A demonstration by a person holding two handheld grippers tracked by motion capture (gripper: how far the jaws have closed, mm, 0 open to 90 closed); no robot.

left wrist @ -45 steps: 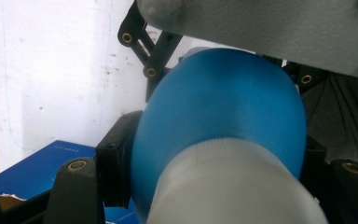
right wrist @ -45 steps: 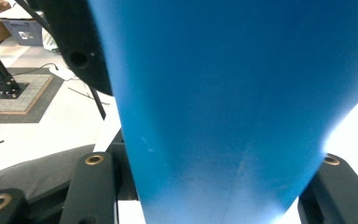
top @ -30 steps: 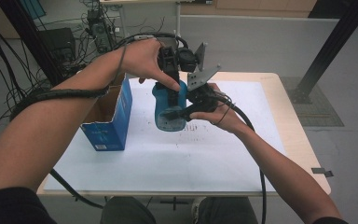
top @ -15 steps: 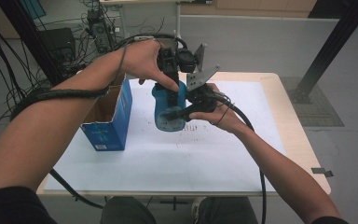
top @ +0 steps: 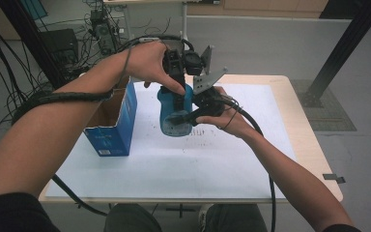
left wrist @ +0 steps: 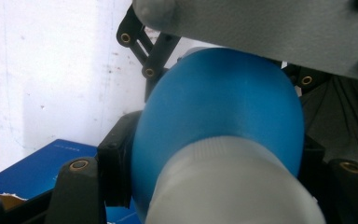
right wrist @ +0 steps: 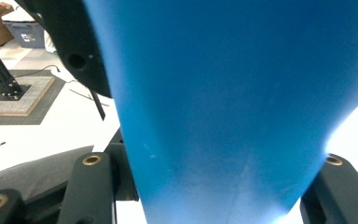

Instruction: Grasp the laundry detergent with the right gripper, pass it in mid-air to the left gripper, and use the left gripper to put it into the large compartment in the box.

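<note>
A: Nearest first. What's at the bottom of the high view?

B: Two bare forearms over a white sheet covering a pale wood table. The sheet is matte, with dark speckles near the middle.

A: Next out?

B: The right gripper, black, its jaws level and clamped on the lower body of a blue bottle. A thick black cable trails back along the arm. In the right gripper view the bottle is smooth, glossy blue plastic, narrowing downward between the black jaws.

A: Is the bottle on the table?

B: It's upright at the centre of the sheet, held by both tools. I can't tell if its base touches.

A: The left one?

B: The left gripper comes down from above, closed around the bottle's top. The left gripper view shows a rounded blue shoulder and a pale ribbed cap, with the jaws snug on either side. A grey plate, flat and matte, is overhead.

A: Anything beside it?

B: A blue cardboard box, open on top with torn flaps, stands left of the bottle, near but not touching.

A: Farthest?

B: Grey floor, tangled cables and a black post.
</note>
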